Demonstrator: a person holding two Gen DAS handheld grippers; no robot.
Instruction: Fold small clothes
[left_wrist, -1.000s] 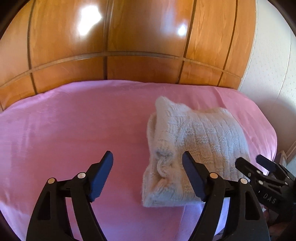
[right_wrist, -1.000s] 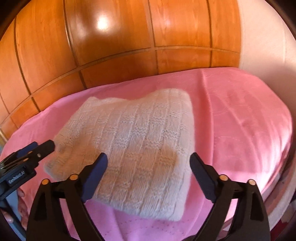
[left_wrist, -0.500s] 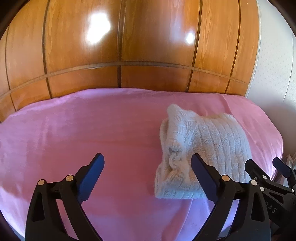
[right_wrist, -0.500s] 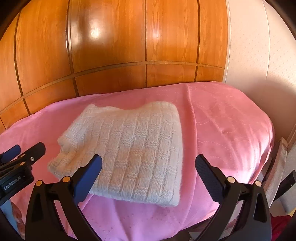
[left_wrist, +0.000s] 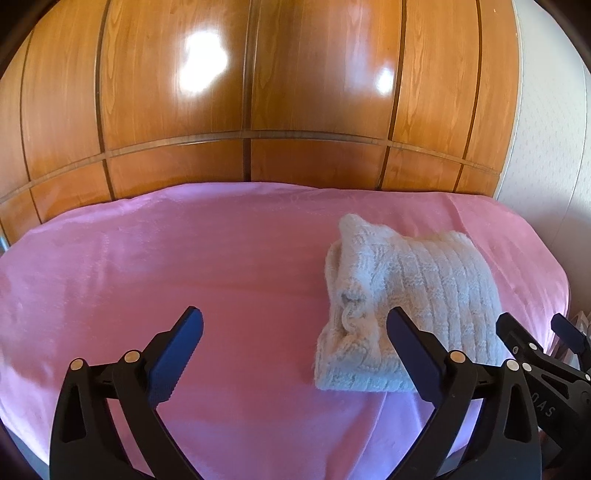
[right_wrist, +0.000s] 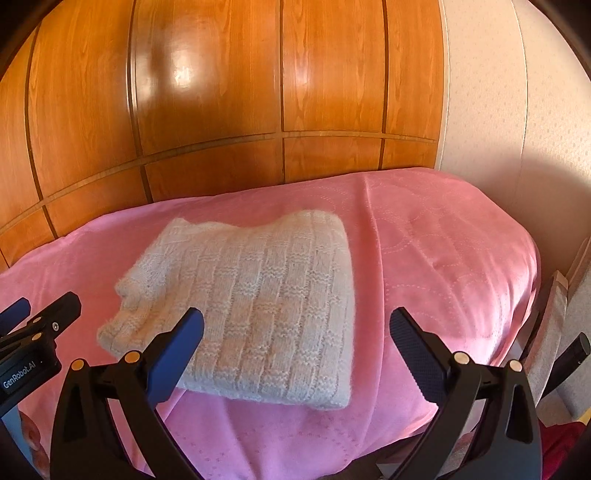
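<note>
A cream knitted garment (left_wrist: 406, 299) lies folded into a thick rectangle on the pink bed cover (left_wrist: 184, 258). It also shows in the right wrist view (right_wrist: 266, 295). My left gripper (left_wrist: 293, 334) is open and empty, held above the cover just left of the garment's near edge. My right gripper (right_wrist: 295, 332) is open and empty, held above the garment's near right corner. Neither touches the garment. The right gripper shows at the right edge of the left wrist view (left_wrist: 535, 343), and the left one at the left edge of the right wrist view (right_wrist: 40, 314).
A glossy wooden panelled wall (left_wrist: 258, 110) stands right behind the bed. A pale textured wall (right_wrist: 517, 110) is to the right. The bed's right edge (right_wrist: 532, 295) drops to a narrow gap with furniture beside it.
Both grippers have pulled back and up from the folded garment, so it looks smaller and farther away. The garment has stayed in place. Both stay open.
</note>
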